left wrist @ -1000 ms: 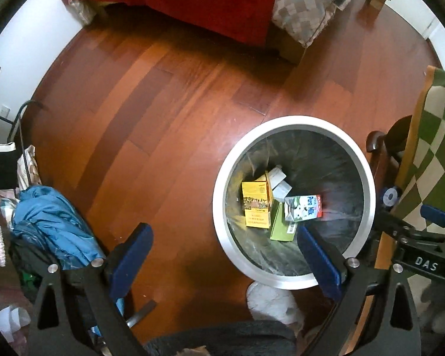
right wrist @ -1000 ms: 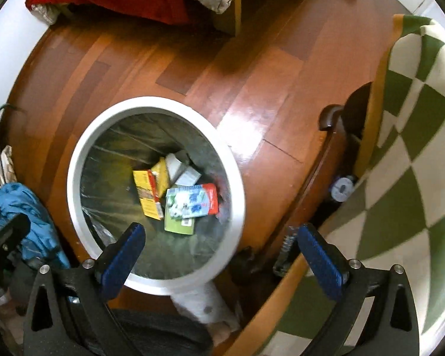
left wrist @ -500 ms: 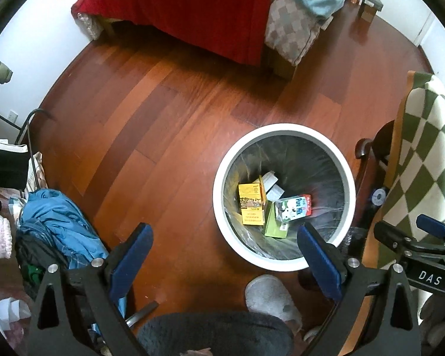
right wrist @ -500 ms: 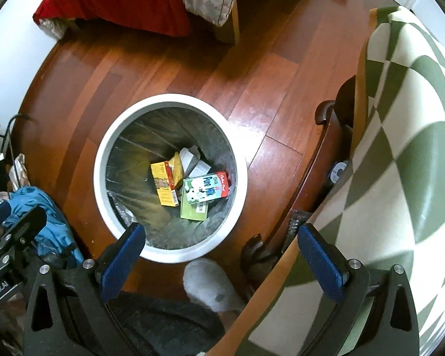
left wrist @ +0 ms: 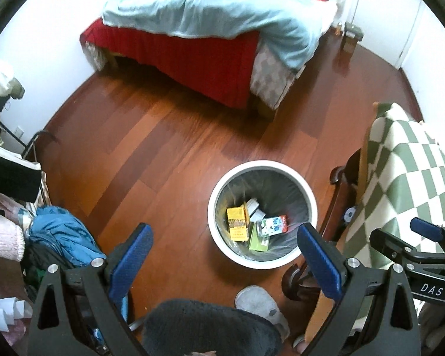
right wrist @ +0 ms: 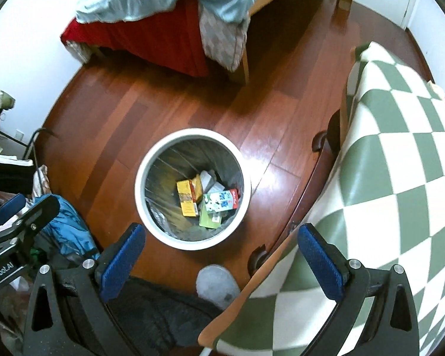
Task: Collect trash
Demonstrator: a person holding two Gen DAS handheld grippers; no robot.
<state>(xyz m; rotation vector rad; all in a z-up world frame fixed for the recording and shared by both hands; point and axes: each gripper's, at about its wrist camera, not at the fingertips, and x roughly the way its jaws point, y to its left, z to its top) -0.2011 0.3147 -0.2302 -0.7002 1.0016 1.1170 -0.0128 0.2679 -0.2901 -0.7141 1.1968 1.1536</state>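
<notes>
Left wrist: left gripper [left wrist: 222, 259] spread wide, empty, now raised far higher than a second ago. White bin [left wrist: 310, 198] shrunk toward 5 o'clock, cartons [left wrist: 253, 227] lying inside.

Right wrist: right gripper [right wrist: 221, 256] likewise gaping, holding nothing, also pulled up. Bin [right wrist: 139, 190] near centre, checked cloth [right wrist: 400, 148] at 3 o'clock. Drop apparently finished; probably time to seek further trash.

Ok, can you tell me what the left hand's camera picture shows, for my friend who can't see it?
A round white trash bin stands on a reddish wooden floor, holding a yellow box, a milk carton and a green packet. The open left gripper hangs above it, empty. Behind is a bed with a light blue blanket, and a green-checked cloth lies at the right.
</notes>
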